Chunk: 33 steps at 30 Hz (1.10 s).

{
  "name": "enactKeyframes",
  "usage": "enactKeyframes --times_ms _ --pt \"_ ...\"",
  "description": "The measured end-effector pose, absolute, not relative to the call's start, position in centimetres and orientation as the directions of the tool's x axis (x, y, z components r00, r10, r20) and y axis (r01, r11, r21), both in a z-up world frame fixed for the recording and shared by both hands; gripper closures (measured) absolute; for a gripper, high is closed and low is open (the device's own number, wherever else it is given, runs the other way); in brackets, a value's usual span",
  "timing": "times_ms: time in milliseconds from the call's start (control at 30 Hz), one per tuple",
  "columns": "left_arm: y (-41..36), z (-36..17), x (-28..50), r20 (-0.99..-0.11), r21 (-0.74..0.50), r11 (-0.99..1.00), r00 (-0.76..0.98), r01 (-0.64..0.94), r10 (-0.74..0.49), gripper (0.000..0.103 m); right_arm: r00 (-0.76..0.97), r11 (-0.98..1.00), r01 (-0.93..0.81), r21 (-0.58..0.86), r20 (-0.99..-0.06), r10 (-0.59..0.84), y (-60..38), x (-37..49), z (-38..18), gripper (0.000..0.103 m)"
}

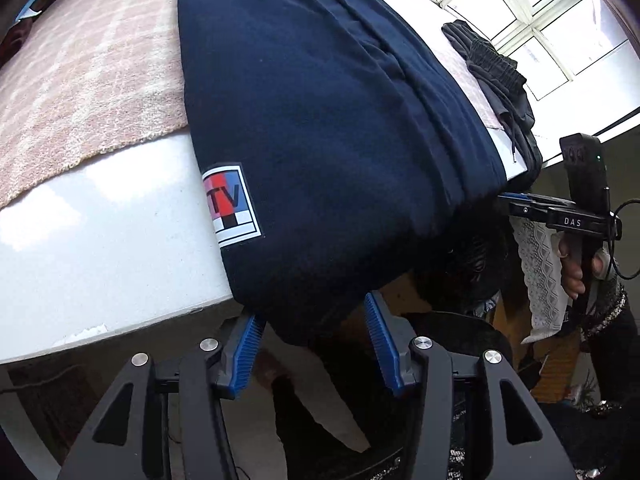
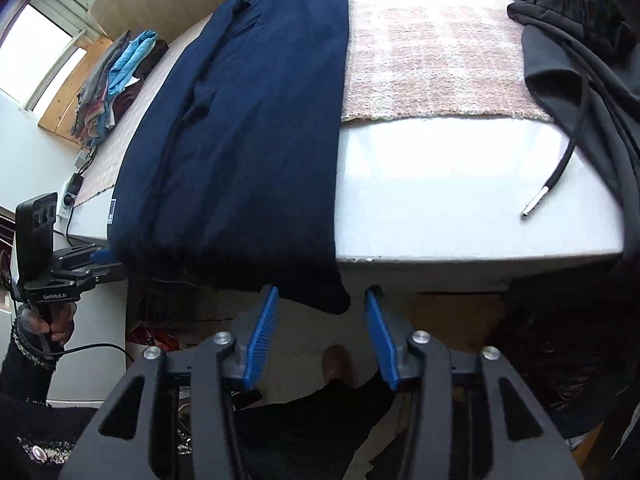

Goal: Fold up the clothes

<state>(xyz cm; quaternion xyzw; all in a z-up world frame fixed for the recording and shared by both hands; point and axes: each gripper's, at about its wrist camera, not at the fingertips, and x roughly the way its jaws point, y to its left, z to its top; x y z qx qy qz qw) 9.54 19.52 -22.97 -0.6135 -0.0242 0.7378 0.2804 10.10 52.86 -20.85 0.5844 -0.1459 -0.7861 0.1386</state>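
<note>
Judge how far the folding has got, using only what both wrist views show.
Done: the navy garment lies folded into a long strip, its end overhanging the table. In hand: nothing; the left gripper and right gripper flank that end, open. Left: further folds, plus the black garment.

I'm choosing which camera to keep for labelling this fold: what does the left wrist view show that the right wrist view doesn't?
Only the left wrist view shows the printed logo patch face-on at the navy garment's hem.

Only the right wrist view shows the pile of coloured clothes off to the side and the metal-tipped drawcord lying on the white table.

Both show the navy garment hanging over the table edge, the pink mat, the black garment, and the left gripper and right gripper open at the hem's corners.
</note>
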Motion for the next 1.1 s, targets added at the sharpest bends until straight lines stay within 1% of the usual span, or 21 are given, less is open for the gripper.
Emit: enactKeyframes --times_ms 200,267,333,400,433,467,533,667,767,900,1033,1100 --pt "19.0 -23.4 9.0 -0.866 -0.445 -0.824 -0.064 -0.35 0.495 0.056 -0.178 -0.871 0.108 0.48 -0.852 -0.492 52.1 8.3 -22.6 0.058" --pt "18.6 -23.4 9.0 -0.86 -0.458 -0.821 -0.063 -0.342 0.506 0.059 -0.145 -0.861 0.136 0.49 -0.85 -0.507 51.5 7.9 -23.1 0.058" --pt "18.6 -23.3 9.1 -0.863 -0.448 -0.822 -0.073 -0.351 0.501 0.083 -0.124 -0.85 0.156 0.504 -0.843 -0.523 51.0 7.8 -23.2 0.058" --pt "18.7 -23.1 9.2 -0.857 -0.457 -0.812 -0.063 -0.363 0.511 0.093 -0.112 -0.836 0.175 0.52 -0.833 -0.541 50.5 7.7 -23.0 0.064" --pt "18.4 -22.8 9.2 -0.846 -0.475 -0.798 -0.057 -0.372 0.53 0.098 -0.103 -0.833 0.185 0.522 -0.832 -0.545 50.3 7.7 -22.9 0.079" --pt "18.2 -22.6 9.3 -0.835 -0.49 -0.784 -0.051 -0.381 0.547 0.098 -0.1 -0.828 0.195 0.526 -0.829 -0.55 50.0 7.7 -22.5 0.091" --pt "18.8 -21.8 9.5 -0.829 -0.487 -0.771 -0.06 -0.411 0.556 0.099 -0.105 -0.812 0.214 0.543 -0.814 -0.572 49.5 7.8 -21.5 0.092" --pt "18.2 -19.2 9.1 -0.784 -0.537 -0.733 -0.075 -0.418 0.617 0.099 -0.169 -0.766 0.226 0.601 -0.75 -0.639 49.8 8.5 -17.7 0.093" --pt "16.8 -16.6 8.1 -0.746 -0.569 -0.711 -0.104 -0.414 0.657 0.099 -0.245 -0.723 0.222 0.655 -0.68 -0.691 50.9 8.6 -14.4 0.093" --pt "16.0 -12.9 4.9 -0.711 -0.569 -0.692 -0.158 -0.443 0.685 0.099 -0.323 -0.676 0.225 0.702 -0.6 -0.732 52.6 6.8 -10.7 0.093" --pt "17.2 -10.5 -1.1 -0.73 -0.494 -0.731 -0.232 -0.471 0.643 0.099 -0.344 -0.69 0.254 0.678 -0.604 -0.719 52.3 1.2 -9.0 0.093" --pt "18.4 -10.7 -5.4 -0.737 -0.472 -0.747 -0.256 -0.467 0.626 0.097 -0.328 -0.714 0.211 0.667 -0.64 -0.695 52.4 -3.5 -9.6 0.093"
